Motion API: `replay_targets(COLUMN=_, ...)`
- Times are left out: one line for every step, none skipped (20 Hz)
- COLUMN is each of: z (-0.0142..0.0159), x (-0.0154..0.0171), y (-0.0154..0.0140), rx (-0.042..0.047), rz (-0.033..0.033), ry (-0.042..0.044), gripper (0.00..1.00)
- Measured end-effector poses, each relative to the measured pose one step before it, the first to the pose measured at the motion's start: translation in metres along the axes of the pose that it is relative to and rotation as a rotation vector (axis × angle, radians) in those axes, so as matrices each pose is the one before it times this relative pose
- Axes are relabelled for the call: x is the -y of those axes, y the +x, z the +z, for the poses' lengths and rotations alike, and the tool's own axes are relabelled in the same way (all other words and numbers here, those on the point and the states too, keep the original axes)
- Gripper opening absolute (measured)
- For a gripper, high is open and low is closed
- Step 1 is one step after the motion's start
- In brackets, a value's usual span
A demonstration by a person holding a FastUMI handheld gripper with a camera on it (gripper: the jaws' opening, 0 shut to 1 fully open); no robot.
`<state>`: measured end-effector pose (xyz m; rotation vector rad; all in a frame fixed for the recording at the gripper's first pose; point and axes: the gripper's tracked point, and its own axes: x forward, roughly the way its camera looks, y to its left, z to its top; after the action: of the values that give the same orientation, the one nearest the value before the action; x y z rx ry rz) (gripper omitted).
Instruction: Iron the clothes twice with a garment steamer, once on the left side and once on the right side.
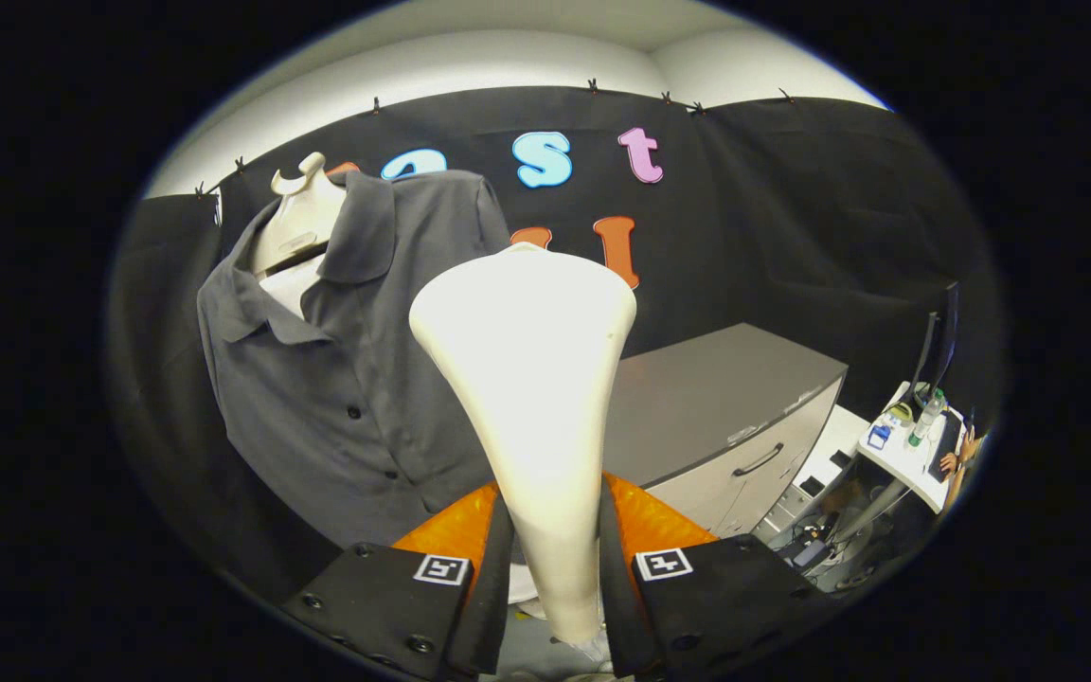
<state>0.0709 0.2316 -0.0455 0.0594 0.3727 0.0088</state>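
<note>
Steamer in the grip, shirt waiting off at eleven o'clock.

Nearest, the gripper (553,559) has its jaws closed narrow on the steamer's (531,379) slim handle, one finger pressing each side. The steamer's long axis runs straight ahead from the jaws toward twelve o'clock, widening to a broad head that tilts slightly away; its steam face looks turned toward the far side, though I can't see it. Beyond and to the left, at about eleven o'clock from the jaws, the shirt (347,379) hangs upright on a hanger (299,213), its button line running top to bottom, apart from the steamer head. I'd say the head must swing left to meet it. A cabinet (725,407) stands farther off at two o'clock.
</note>
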Motion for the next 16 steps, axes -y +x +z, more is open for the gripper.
replay_targets(z=0.00902, x=0.00734, y=-0.00211, rx=0.01461, rz=0.00523, ry=-0.00224, gripper=0.5)
replay_targets(z=0.00662, x=0.00729, y=-0.00353, rx=0.01252, rz=0.00676, ry=-0.00381, gripper=0.5)
replay_targets(z=0.00644, x=0.00505, y=-0.00215, rx=0.0107, rz=0.00875, ry=-0.00284, gripper=0.5)
replay_targets(z=0.00553, x=0.00444, y=-0.00225, rx=0.00969, rz=0.01165, ry=-0.00061, gripper=0.5)
replay_targets(z=0.00542, x=0.00352, y=-0.0005, rx=0.01174, rz=0.01291, ry=-0.00223, gripper=0.5)
replay_targets(z=0.00581, x=0.004, y=-0.00184, rx=0.008, rz=0.01238, ry=-0.0078, gripper=0.5)
replay_targets(z=0.00644, x=0.00325, y=-0.0006, rx=0.0077, rz=0.0106, ry=-0.00565, gripper=0.5)
replay_targets(z=0.0047, x=0.00379, y=-0.00032, rx=0.0061, rz=0.01291, ry=-0.00615, gripper=0.5)
replay_targets(z=0.00587, x=0.00259, y=-0.00053, rx=0.00628, rz=0.01352, ry=-0.00691, gripper=0.5)
replay_targets(z=0.00387, x=0.00257, y=-0.00065, rx=0.00687, rz=0.01328, ry=-0.00561, gripper=0.5)
replay_targets(z=0.00464, x=0.00189, y=-0.00004, rx=0.0064, rz=0.01172, ry=-0.00463, gripper=0.5)
replay_targets(z=0.00353, x=0.00268, y=-0.00028, rx=0.00662, rz=0.00883, ry=-0.0033, gripper=0.5)
replay_targets(z=0.00329, x=0.00363, y=-0.0009, rx=0.00674, rz=0.00622, ry=-0.00171, gripper=0.5)
replay_targets(z=0.00294, x=0.00373, y=-0.00049, rx=0.00465, rz=0.00455, ry=0.00023, gripper=0.5)
replay_targets(z=0.00072, x=0.00255, y=-0.0002, rx=0.00193, rz=0.00433, ry=0.00047, gripper=0.5)
replay_targets(z=0.00069, x=0.00324, y=-0.0009, rx=0.00092, rz=0.00349, ry=0.00089, gripper=0.5)
